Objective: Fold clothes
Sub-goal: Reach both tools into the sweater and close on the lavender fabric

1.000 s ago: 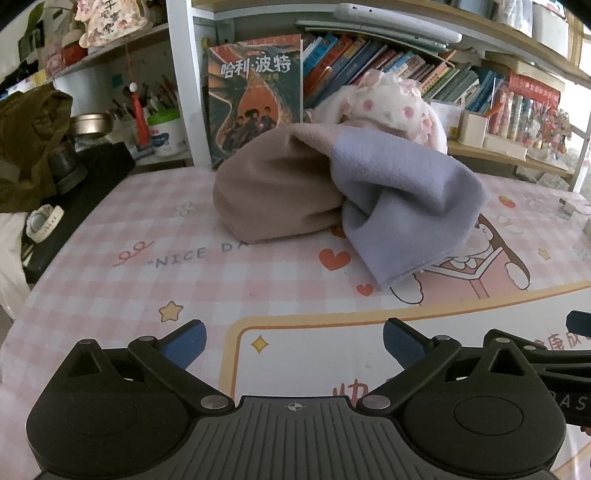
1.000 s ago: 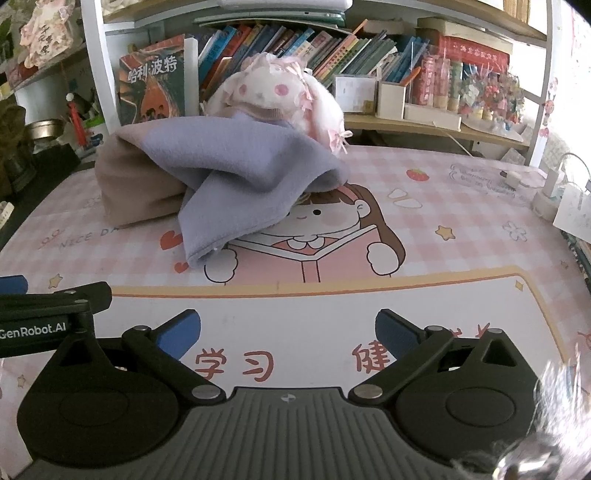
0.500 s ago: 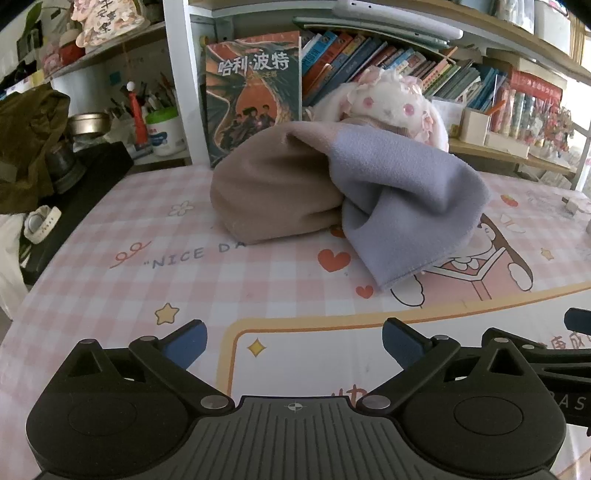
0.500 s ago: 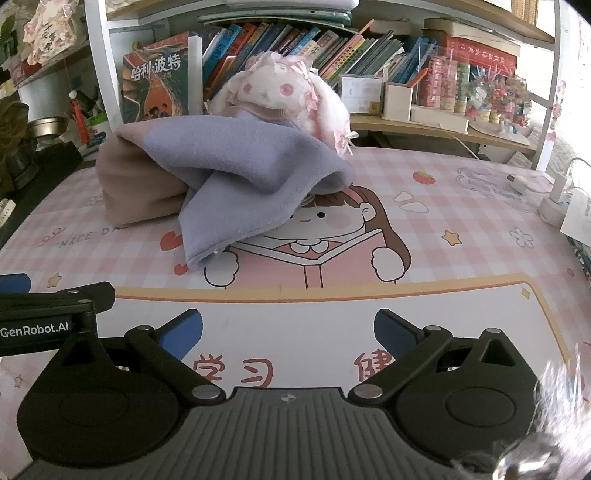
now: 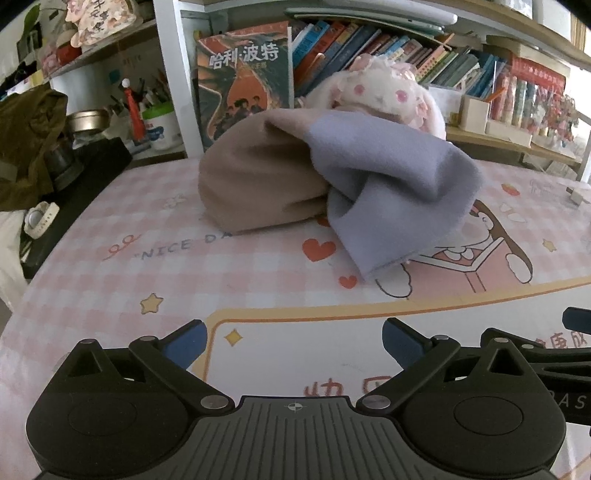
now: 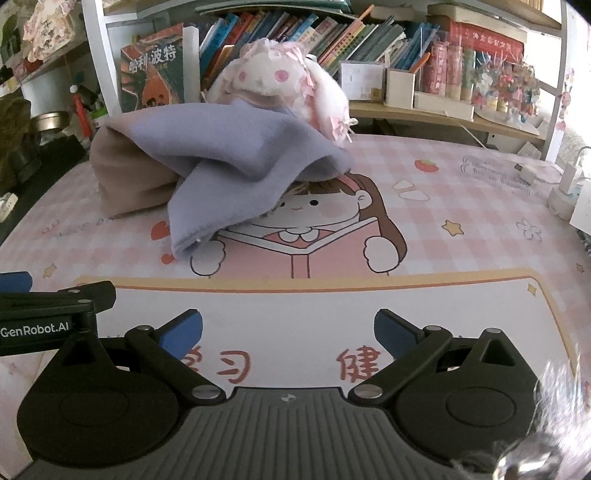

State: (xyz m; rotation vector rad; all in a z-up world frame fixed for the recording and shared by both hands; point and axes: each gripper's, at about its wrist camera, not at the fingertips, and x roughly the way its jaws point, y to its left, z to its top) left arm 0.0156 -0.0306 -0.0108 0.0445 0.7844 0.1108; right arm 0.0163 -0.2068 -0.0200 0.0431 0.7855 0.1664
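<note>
**Hovering short of the cloth heap**

Both tools sit low over the pink checked mat [image 5: 110, 280], fingers spread wide, nothing between them. Left gripper [image 5: 291, 341] and right gripper [image 6: 288, 330] are side by side; each shows at the edge of the other's view. Crumpled garment [image 5: 332, 184], tan half toward 10 o'clock and lavender half toward 1 o'clock in the left view, lies unfolded, well apart from both tools. In the right view it is at 11 o'clock. Plush toy [image 6: 280, 81] sits against its far side. Bookshelf [image 6: 332, 33] behind.
</note>
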